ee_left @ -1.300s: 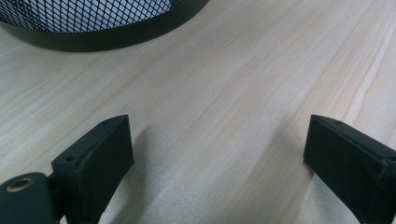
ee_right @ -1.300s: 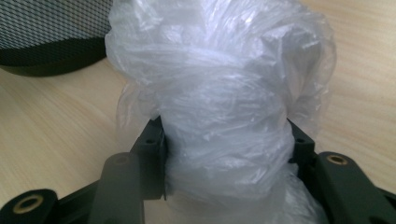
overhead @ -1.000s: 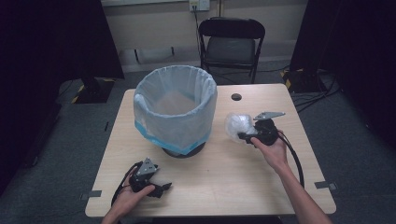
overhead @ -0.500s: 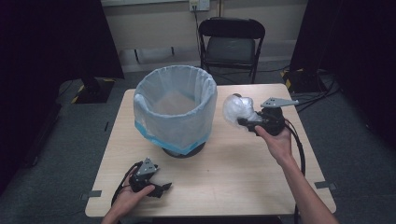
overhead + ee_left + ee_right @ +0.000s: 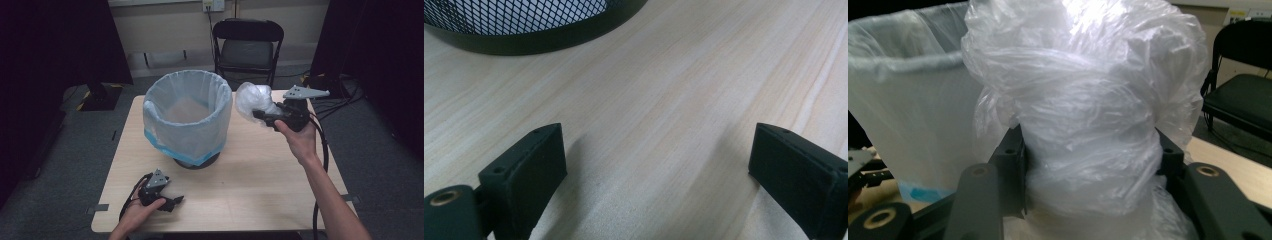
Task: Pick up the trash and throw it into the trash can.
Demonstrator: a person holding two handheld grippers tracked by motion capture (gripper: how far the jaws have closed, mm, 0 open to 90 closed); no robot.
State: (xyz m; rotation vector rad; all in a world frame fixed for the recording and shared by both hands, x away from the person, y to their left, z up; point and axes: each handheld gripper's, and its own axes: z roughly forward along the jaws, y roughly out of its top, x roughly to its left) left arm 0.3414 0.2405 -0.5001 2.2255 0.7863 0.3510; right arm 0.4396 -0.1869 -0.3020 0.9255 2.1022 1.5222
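Raised since before: right gripper (image 5: 261,116) clamping crumpled plastic bag (image 5: 1083,100); left gripper (image 5: 659,170) agape, tabletop between.

A black folding chair (image 5: 248,47) stands behind the wooden table (image 5: 260,185).

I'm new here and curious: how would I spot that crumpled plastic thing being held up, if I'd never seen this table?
Start at the wooden table and find the big bin lined with a pale bag. Just right of its rim, above the table, the right gripper holds a clear plastic wad in its jaws. Unlike the smooth liner stretched over the bin, it is a loose, scrunched ball.
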